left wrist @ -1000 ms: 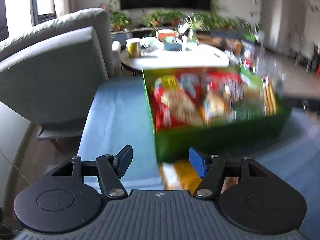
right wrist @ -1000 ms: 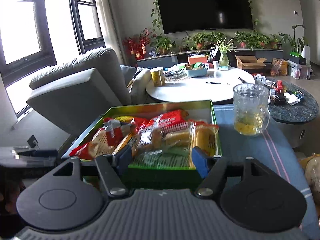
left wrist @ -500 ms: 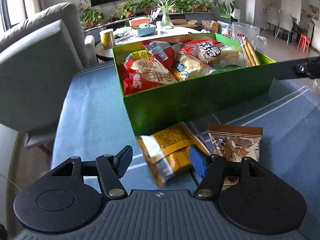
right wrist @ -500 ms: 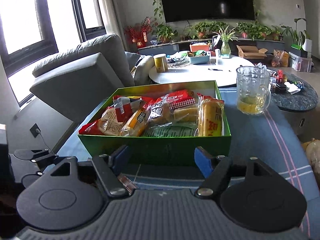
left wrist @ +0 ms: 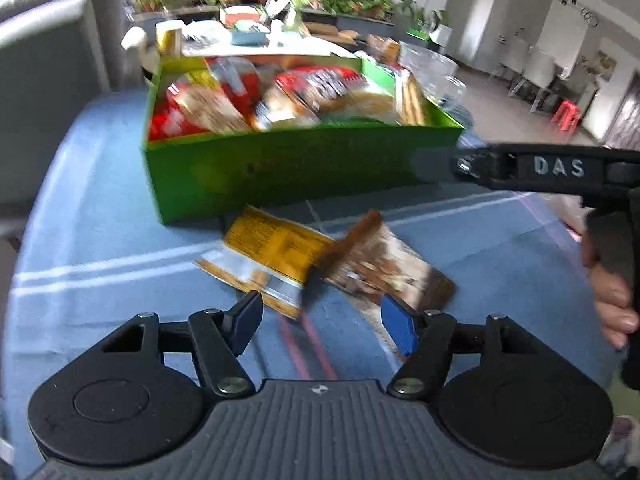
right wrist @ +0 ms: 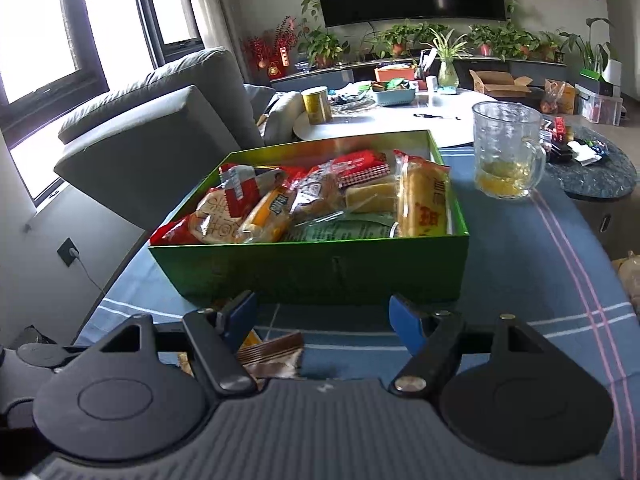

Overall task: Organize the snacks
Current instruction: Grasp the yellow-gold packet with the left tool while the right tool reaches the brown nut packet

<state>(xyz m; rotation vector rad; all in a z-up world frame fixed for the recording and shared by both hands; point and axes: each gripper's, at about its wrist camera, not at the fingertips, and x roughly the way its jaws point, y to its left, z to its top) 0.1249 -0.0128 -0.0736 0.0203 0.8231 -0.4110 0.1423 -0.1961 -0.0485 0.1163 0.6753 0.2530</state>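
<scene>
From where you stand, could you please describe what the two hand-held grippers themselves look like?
Each is matte black: a ribbed grey-black body, two round side discs, and linked arms with silver pivot screws ending in blue-padded fingers. That holds for the left hand-held gripper and the right hand-held gripper. The left view shows the right one's side, marked "DAS" in pale letters, and bare fingers on its handle. No cables visible.

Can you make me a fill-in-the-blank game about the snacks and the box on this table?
1. The snack box is the colour ____.
2. The number of snack packets lying on the blue tablecloth outside the box, a yellow packet and a brown packet, is ____.
3. The glass mug beside the box has a little ____ liquid in the bottom.
4. The left tool has ____ between its fingers.

Missing words: green; two; yellow; nothing
</scene>
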